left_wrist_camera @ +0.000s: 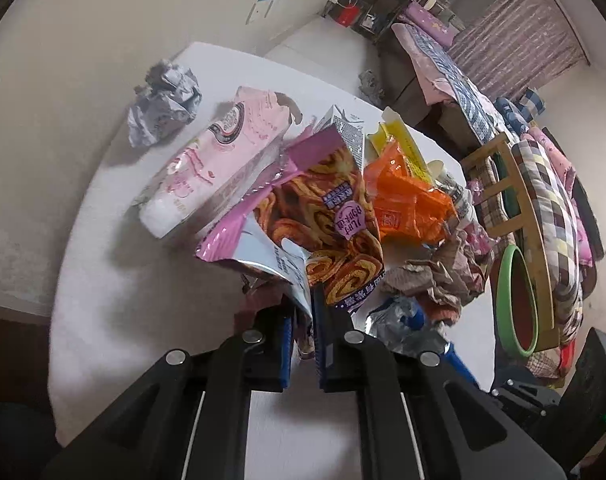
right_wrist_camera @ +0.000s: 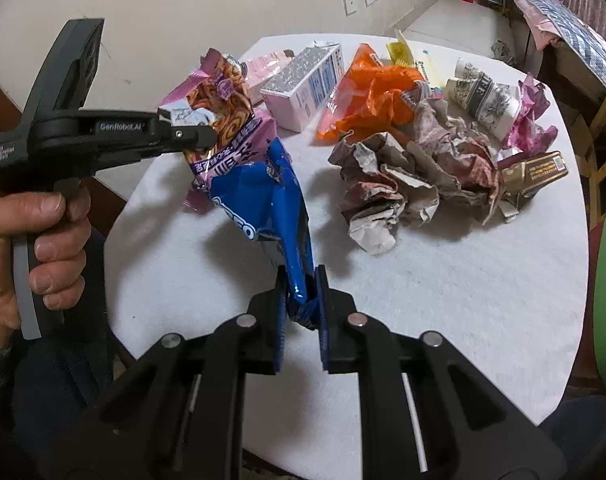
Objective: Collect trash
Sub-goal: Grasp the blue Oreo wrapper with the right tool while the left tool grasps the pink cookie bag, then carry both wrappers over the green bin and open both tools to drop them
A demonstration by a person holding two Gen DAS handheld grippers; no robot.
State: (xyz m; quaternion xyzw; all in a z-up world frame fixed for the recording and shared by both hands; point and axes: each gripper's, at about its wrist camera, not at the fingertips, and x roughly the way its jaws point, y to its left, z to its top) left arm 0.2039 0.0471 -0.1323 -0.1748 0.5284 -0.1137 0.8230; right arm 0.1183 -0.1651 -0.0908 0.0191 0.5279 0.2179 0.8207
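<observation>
My left gripper [left_wrist_camera: 303,312] is shut on a purple snack bag printed with swirl pastries [left_wrist_camera: 327,216] and holds it above the white round table [left_wrist_camera: 103,280]. The same bag [right_wrist_camera: 227,120] and the left gripper [right_wrist_camera: 199,136] show at the left of the right wrist view. My right gripper [right_wrist_camera: 303,296] is shut on a blue Oreo wrapper [right_wrist_camera: 263,200], held just under the purple bag. That blue wrapper also shows low in the left wrist view [left_wrist_camera: 407,320].
On the table lie a pink box [left_wrist_camera: 207,160], a milk carton [right_wrist_camera: 303,80], an orange bag [right_wrist_camera: 375,88], crumpled brown paper [right_wrist_camera: 403,184], a paper cup [right_wrist_camera: 483,96], a crumpled grey paper ball [left_wrist_camera: 163,104] and a brown packet [right_wrist_camera: 535,172]. A green bin rim [left_wrist_camera: 515,300] stands at the right, beside a wooden chair [left_wrist_camera: 503,184].
</observation>
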